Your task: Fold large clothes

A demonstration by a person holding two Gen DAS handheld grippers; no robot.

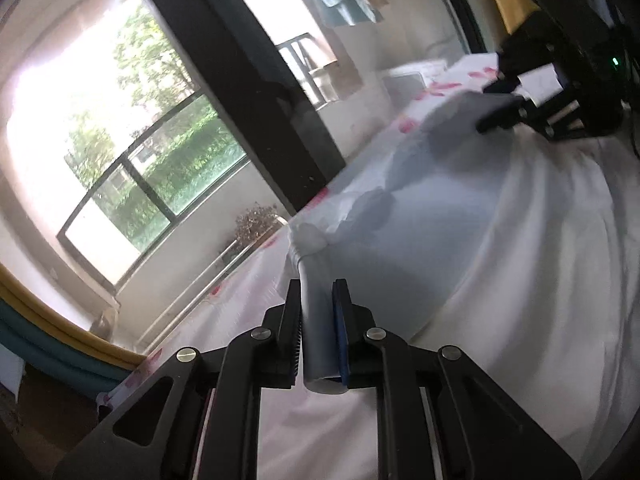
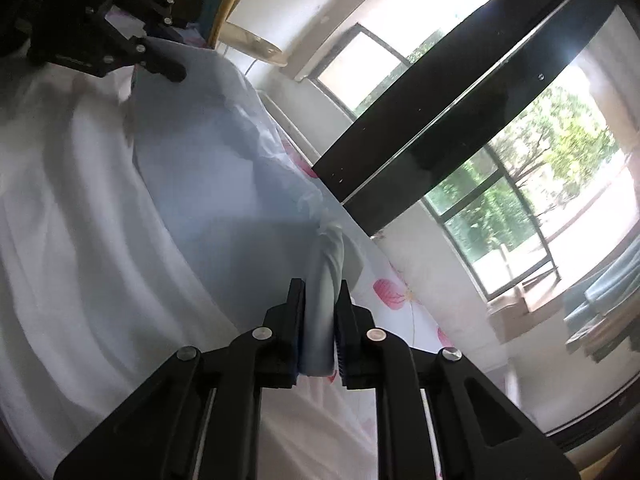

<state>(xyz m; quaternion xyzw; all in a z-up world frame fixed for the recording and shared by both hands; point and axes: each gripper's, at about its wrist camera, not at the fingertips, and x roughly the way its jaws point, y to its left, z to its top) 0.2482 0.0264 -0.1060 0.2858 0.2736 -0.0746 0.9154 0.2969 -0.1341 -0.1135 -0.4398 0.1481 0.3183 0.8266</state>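
A large pale blue-grey garment (image 1: pixel 432 216) lies spread across a bed. In the left wrist view my left gripper (image 1: pixel 316 292) is shut on a bunched edge of that garment, the cloth running back between both pads. The right gripper (image 1: pixel 500 104) shows at the upper right of that view, gripping the garment's far end. In the right wrist view my right gripper (image 2: pixel 320 292) is shut on a rolled fold of the garment (image 2: pixel 208 184). The left gripper (image 2: pixel 160 60) appears at the upper left there, black fingers pinching the cloth.
The bed has a white sheet (image 1: pixel 540 264) and a cover with pink flower print (image 2: pixel 388 292). A dark pillar (image 1: pixel 256 80) and large windows (image 1: pixel 152 176) stand beyond the bed's edge. A metal rail (image 1: pixel 208 280) runs along the bedside.
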